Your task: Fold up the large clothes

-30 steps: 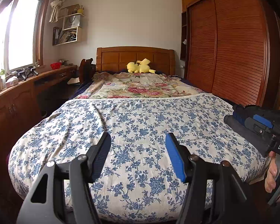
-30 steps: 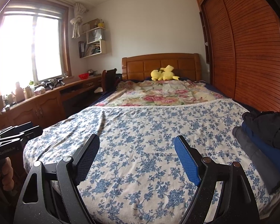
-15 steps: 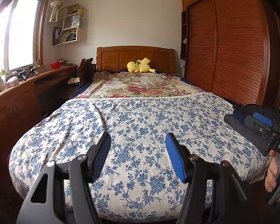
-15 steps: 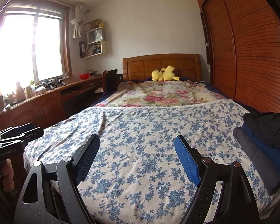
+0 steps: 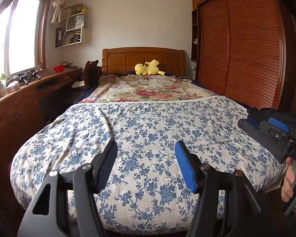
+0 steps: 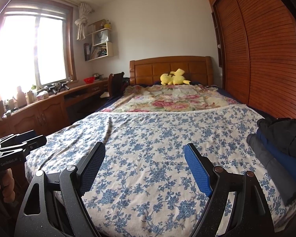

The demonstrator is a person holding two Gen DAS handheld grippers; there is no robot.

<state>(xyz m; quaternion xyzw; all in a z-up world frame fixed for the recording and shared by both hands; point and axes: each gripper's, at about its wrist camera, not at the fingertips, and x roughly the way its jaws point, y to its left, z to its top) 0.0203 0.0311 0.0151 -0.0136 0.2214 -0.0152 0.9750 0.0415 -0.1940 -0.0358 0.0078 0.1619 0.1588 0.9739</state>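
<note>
**Inspector:** Left wrist view first. What is recorded?

**Assistant:** The left gripper (image 5: 146, 158) is held above the near end of the bed, jaws spread wide, nothing between them. Below lies the blue-flowered bedspread (image 5: 148, 126), flat but for a crease at the left. At the right edge the right gripper (image 5: 274, 130) enters, a hand (image 5: 291, 179) on its grip. Behind it sits a dark clothing stack (image 5: 276, 114), partly hidden.

**Inspector:** And the right wrist view?

**Assistant:** The right gripper (image 6: 146, 167) is likewise spread and empty over the bedspread (image 6: 157, 138). The clothing stack (image 6: 280, 150) shows better here: dark, blue and grey layers piled on the near right edge of the bed, apart from both tools. The left gripper (image 6: 19, 142) appears at the near left. A yellow plush toy (image 6: 174, 77) rests at the far headboard.

**Inspector:** Step in hand?

**Assistant:** Neither tool holds cloth. The layers look roughly folded, though I cannot confirm it. The scene suits a pile awaiting folding, or one folded and set aside.

**Inspector:** Next move?

**Assistant:** Not settled by this evidence. Any grasp there would require the right tool to swing right and pinch one layer only.
</note>
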